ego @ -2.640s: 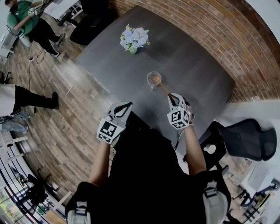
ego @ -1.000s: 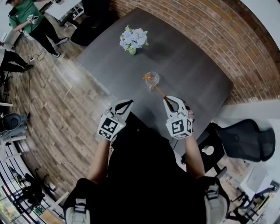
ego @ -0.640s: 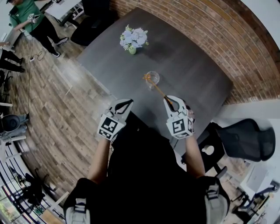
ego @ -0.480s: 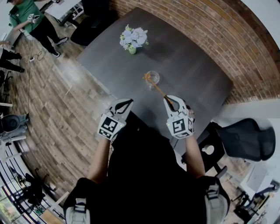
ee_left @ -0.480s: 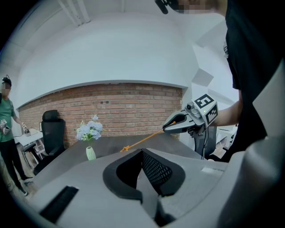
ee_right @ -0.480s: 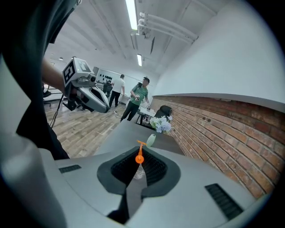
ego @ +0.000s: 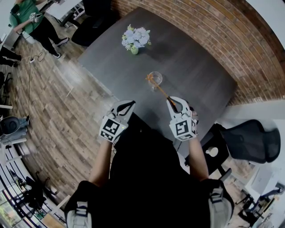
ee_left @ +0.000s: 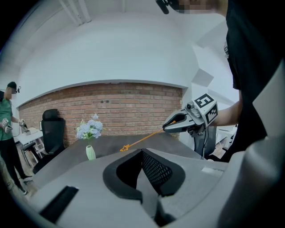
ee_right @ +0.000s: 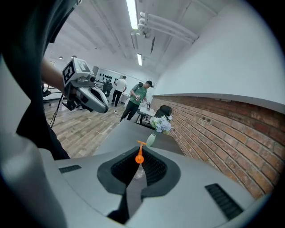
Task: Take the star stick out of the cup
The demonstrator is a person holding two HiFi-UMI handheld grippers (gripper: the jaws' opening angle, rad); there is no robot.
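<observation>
A clear glass cup [ego: 156,79] stands on the dark table [ego: 196,62]. The orange star stick [ego: 161,91] slants through the air from my right gripper [ego: 172,102], which is shut on its lower end. Its star [ego: 148,79] hangs over the cup's left rim. In the left gripper view the stick [ee_left: 147,139] points left from the right gripper [ee_left: 167,127], star [ee_left: 124,148] above the table. The right gripper view shows the stick's round end [ee_right: 139,158] between the pads. My left gripper [ego: 128,104] hovers at the table's near edge, shut and empty.
A pale green vase of light flowers [ego: 135,40] stands at the table's far side. The brick wall [ego: 231,40] runs behind it. A black office chair [ego: 249,141] is at the right. A person in green [ego: 26,13] stands far left on the wood floor.
Since 2.6 s ago my right gripper drew back toward me and lifted the stick, so the star rose from inside the cup to above its left rim. The last second shows almost no movement.
</observation>
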